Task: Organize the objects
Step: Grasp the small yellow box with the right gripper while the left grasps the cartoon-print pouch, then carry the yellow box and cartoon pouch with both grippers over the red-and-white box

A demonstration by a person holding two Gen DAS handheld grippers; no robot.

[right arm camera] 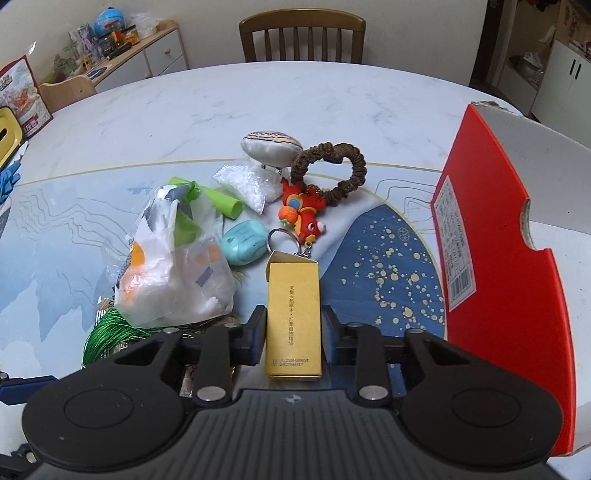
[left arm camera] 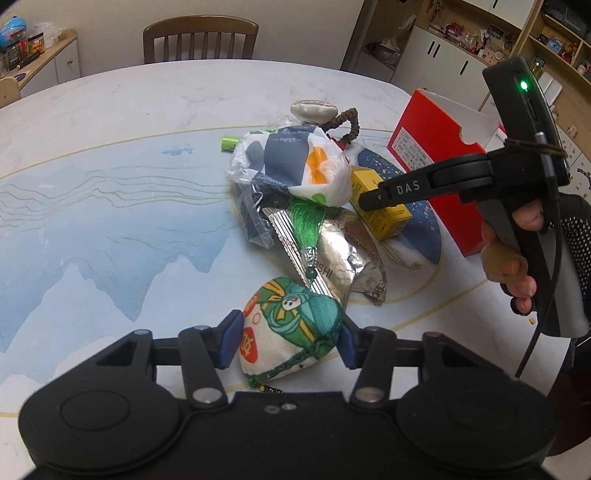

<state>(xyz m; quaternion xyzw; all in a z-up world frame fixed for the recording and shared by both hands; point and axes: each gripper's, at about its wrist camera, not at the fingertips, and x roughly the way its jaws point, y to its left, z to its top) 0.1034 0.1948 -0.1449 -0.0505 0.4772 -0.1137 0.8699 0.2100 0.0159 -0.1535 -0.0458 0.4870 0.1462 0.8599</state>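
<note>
Left gripper (left arm camera: pixel 290 338) has its jaws pressed against both sides of the green-and-white stuffed pouch (left arm camera: pixel 291 326), gripping it just in front of the silver foil packet (left arm camera: pixel 347 258); whether the pouch is off the worktop (left arm camera: pixel 122 155) is hard to say. Over on the right, the right gripper (right arm camera: pixel 294 334) straddles the yellow box (right arm camera: pixel 293 314), jaws spread with the pads just beside its long sides, a sliver of gap on each, so not yet clamped. The box lies flat on the blue speckled patch of the mat, its far end touching the keyring of the red fish charm (right arm camera: pixel 303 214).

Plenty of bare worktop to the left and at the far edge, by the wooden chair (right arm camera: pixel 301 35). The clutter bunches in the middle: the tissue pack in clear wrap (right arm camera: pixel 173 266), the green tassel (right arm camera: pixel 110 332) beneath it, the mint case (right arm camera: pixel 245 242), the bag of white beads (right arm camera: pixel 247 184), the grey cushion (right arm camera: pixel 269 146), the brown braided loop (right arm camera: pixel 332 170). On the right the red box (right arm camera: pixel 498 258) stands open, its wall close beside the right gripper, narrowing the room there.
</note>
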